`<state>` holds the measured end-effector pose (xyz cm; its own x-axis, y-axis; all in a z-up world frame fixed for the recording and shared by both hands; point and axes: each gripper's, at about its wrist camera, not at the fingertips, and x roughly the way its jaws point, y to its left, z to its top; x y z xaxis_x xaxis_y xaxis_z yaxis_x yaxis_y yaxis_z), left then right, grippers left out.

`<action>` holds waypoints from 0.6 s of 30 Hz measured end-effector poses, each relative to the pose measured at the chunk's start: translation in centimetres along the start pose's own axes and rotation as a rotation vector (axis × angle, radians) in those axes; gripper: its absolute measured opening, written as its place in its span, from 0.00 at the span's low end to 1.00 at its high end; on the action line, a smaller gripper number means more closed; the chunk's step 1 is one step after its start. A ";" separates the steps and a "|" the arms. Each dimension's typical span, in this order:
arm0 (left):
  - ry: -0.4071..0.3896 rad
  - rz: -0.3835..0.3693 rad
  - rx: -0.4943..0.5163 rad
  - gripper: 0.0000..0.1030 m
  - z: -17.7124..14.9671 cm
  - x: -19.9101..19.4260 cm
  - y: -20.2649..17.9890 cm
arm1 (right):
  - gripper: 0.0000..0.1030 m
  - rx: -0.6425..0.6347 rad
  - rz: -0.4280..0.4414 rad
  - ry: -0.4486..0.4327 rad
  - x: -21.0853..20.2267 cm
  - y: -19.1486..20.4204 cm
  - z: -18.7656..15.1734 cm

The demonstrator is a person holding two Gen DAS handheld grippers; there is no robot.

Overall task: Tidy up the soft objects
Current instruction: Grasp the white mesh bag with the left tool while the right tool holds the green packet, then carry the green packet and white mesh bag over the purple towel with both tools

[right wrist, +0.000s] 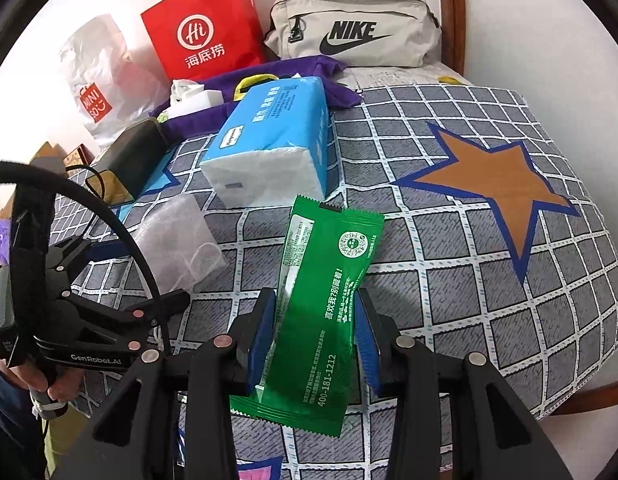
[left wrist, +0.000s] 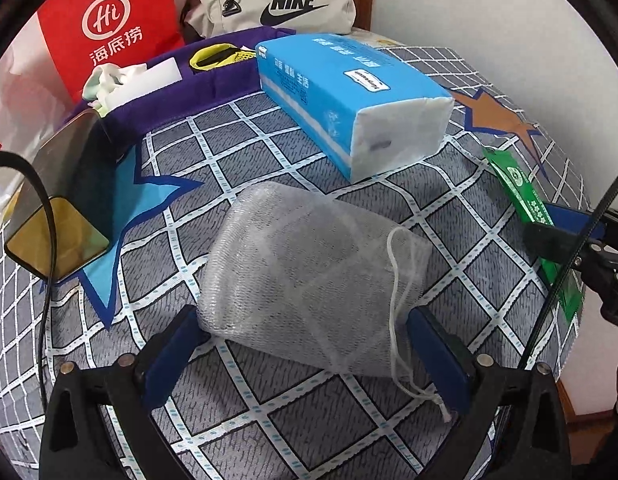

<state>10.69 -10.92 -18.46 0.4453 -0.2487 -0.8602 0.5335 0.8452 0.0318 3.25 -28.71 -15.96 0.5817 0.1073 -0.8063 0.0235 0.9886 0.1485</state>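
Observation:
A white mesh drawstring pouch (left wrist: 309, 276) lies on the checked bed cover. My left gripper (left wrist: 305, 344) is open, one finger on each side of the pouch's near end. The pouch also shows in the right wrist view (right wrist: 177, 236). My right gripper (right wrist: 315, 320) is shut on a green wet-wipe packet (right wrist: 321, 300), which pinches in at the fingers. The packet also shows at the right of the left wrist view (left wrist: 525, 196). A blue tissue pack (left wrist: 349, 96) lies beyond the pouch, and in the right wrist view (right wrist: 273, 140) it lies just beyond the packet.
A purple fabric bin (left wrist: 197, 80) holds tissues and a yellow item behind the tissue pack. A red paper bag (right wrist: 205, 28) and a beige Nike bag (right wrist: 357, 32) stand at the wall. A dark box (left wrist: 65, 184) with a cable lies at left. The bed edge (right wrist: 569, 392) drops off at right.

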 end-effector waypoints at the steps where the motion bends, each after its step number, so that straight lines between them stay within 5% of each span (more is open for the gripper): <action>1: -0.004 0.002 0.004 0.85 0.1 -0.2 -0.1 | 0.38 -0.002 -0.002 0.001 0.0 0.1 0.0; 2: -0.007 0.004 0.007 0.80 0.2 -0.3 -0.1 | 0.38 -0.005 -0.003 0.004 0.1 0.1 0.1; 6: -0.019 -0.033 -0.013 0.31 0.4 -1.1 0.6 | 0.38 -0.012 0.000 0.002 0.0 0.5 0.2; 8: -0.014 -0.092 -0.015 0.17 0.4 -1.3 1.1 | 0.38 -0.018 0.001 -0.005 -0.2 0.7 0.3; 18: -0.032 -0.136 -0.086 0.10 -0.2 -3.0 3.5 | 0.38 -0.083 0.037 -0.041 -1.8 2.6 1.4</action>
<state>11.11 -7.13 -15.86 0.3966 -0.3777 -0.8367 0.5278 0.8396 -0.1288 3.39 -26.45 -13.28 0.6137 0.1413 -0.7768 -0.0652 0.9896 0.1285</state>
